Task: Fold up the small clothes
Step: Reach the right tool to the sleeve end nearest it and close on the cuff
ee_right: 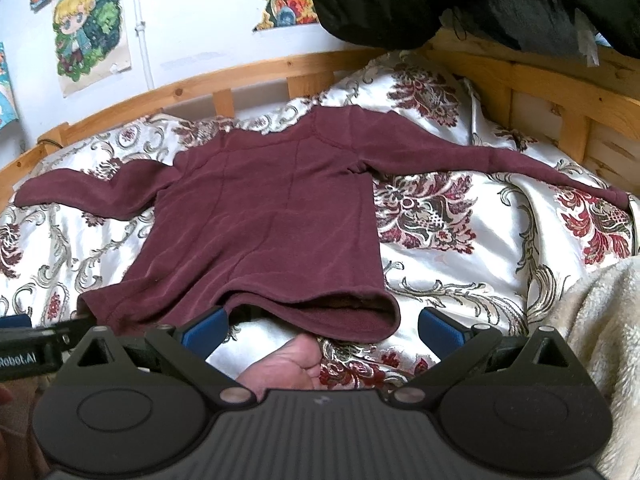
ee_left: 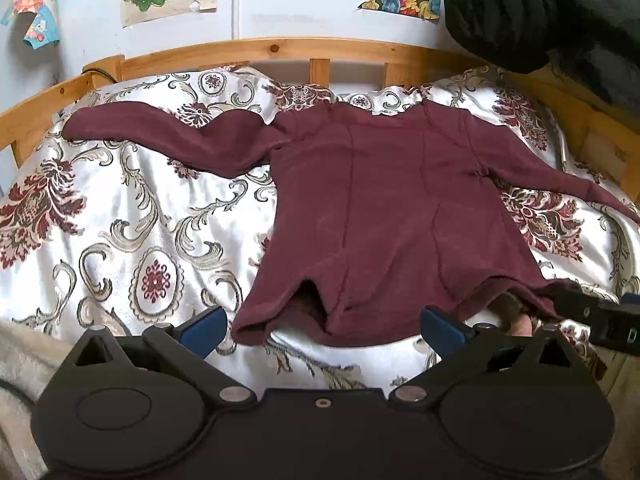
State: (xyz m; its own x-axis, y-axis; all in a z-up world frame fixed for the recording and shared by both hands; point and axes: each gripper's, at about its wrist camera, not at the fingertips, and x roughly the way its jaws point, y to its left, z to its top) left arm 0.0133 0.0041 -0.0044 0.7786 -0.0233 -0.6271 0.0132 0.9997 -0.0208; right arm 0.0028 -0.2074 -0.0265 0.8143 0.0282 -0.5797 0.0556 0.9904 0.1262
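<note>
Left gripper (ee_left: 322, 330) and right gripper (ee_right: 322, 330) gape wide (side by side).

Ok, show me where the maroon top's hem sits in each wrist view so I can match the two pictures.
Left wrist view: the hem of the maroon top runs along lower centre, just beyond the open left gripper.
Right wrist view: the hem lies lower centre, partly between the fingers of the open right gripper.
Shared landmark: the wooden bed rail behind the top.
</note>
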